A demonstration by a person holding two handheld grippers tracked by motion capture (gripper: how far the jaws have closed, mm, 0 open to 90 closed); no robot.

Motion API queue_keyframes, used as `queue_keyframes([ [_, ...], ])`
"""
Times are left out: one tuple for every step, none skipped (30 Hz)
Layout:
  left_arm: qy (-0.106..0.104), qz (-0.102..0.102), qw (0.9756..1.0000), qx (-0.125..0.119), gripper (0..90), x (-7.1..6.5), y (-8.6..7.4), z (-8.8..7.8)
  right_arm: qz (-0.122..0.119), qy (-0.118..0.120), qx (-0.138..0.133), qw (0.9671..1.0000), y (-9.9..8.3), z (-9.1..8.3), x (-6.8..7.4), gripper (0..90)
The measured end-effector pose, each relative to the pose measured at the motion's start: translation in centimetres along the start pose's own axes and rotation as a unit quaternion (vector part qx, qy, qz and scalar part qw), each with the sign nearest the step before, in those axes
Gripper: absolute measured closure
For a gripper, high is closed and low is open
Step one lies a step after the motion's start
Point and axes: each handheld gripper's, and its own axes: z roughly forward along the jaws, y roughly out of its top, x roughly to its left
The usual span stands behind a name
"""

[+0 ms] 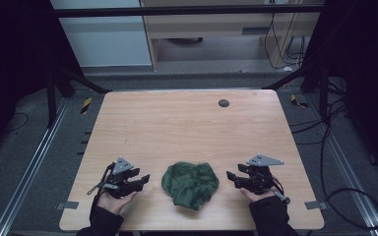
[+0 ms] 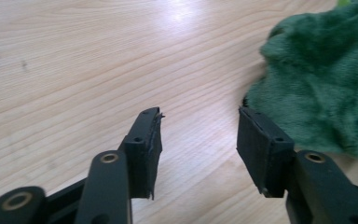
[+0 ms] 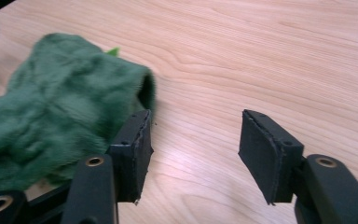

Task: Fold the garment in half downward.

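A crumpled dark green fuzzy cloth [image 1: 190, 183] lies on the wooden table [image 1: 187, 128] near its front edge, between the two hands. My left gripper [image 1: 143, 180] rests just left of the cloth, jaws open and pointing right, with bare wood between them [image 2: 199, 128]. The cloth [image 2: 321, 79] sits beside its right jaw. My right gripper [image 1: 230, 178] rests just right of the cloth, jaws open [image 3: 196, 128] and pointing left. The cloth [image 3: 60, 112] lies against its left jaw; whether they touch is unclear. Neither gripper holds anything.
A small round dark cap [image 1: 223, 103] sits in the tabletop near the far edge. Cables [image 1: 334, 147] run over the floor to the right of the table. Metal rails [image 1: 29, 167] flank the table, and a dark frame stands behind it.
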Motion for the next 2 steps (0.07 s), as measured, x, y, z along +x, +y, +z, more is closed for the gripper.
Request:
queue_keyframes([
  [0.005,-0.001,1.0000,-0.002,47.3,0.18,-0.06,-0.02,0.003,-0.004,0.000,1.0000,-0.07,-0.07,-0.27,42.0],
  [0.008,-0.001,1.0000,-0.003,46.4,0.35,-0.10,-0.04,0.005,-0.007,-0.001,1.0000,-0.12,-0.11,-0.44,41.3],
])
